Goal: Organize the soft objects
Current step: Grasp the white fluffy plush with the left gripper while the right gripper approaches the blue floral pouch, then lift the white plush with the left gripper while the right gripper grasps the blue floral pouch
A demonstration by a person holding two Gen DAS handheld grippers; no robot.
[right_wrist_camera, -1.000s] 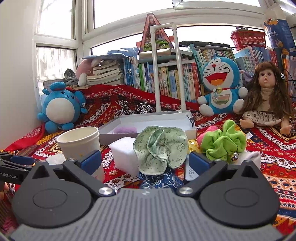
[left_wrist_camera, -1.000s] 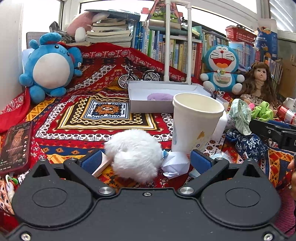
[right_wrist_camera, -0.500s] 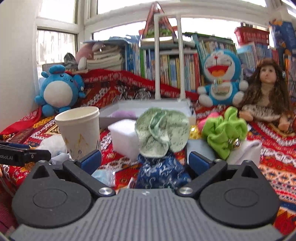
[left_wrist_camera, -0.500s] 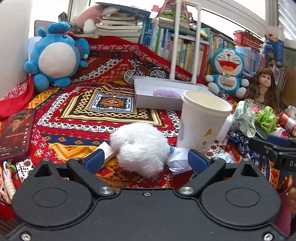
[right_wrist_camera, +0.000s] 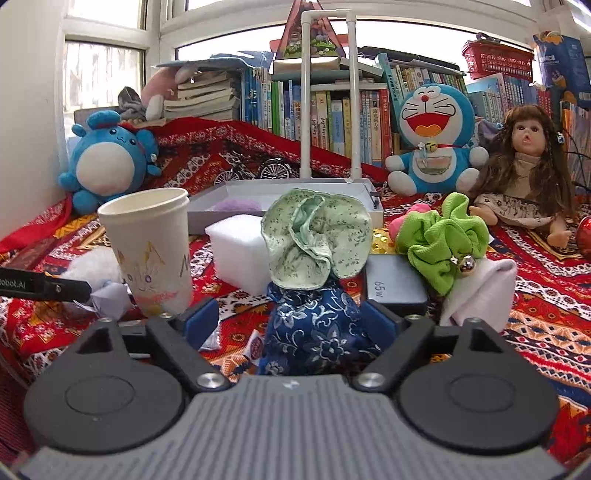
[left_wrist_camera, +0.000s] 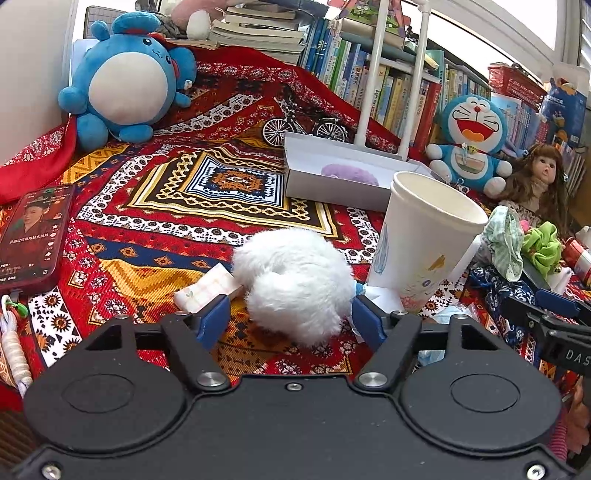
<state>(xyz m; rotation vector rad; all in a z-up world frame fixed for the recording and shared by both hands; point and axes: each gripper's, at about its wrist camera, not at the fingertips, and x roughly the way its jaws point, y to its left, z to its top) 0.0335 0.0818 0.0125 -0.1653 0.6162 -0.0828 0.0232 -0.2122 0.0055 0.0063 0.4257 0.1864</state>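
1 phone [left_wrist_camera: 31, 236], left view only

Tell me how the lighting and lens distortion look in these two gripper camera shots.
Left wrist view: even daylight, window blown out to white, fisheye bending the white pole rack and darkening the corners. Right wrist view: window panes overexposed behind the books, foreground still sharp, blue floral pouch clear.

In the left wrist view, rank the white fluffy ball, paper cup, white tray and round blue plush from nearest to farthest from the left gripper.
1. White fluffy ball, between the closing jaws of the left gripper.
2. Paper cup, just right.
3. White tray, beyond, centre.
4. Round blue plush, far left corner.
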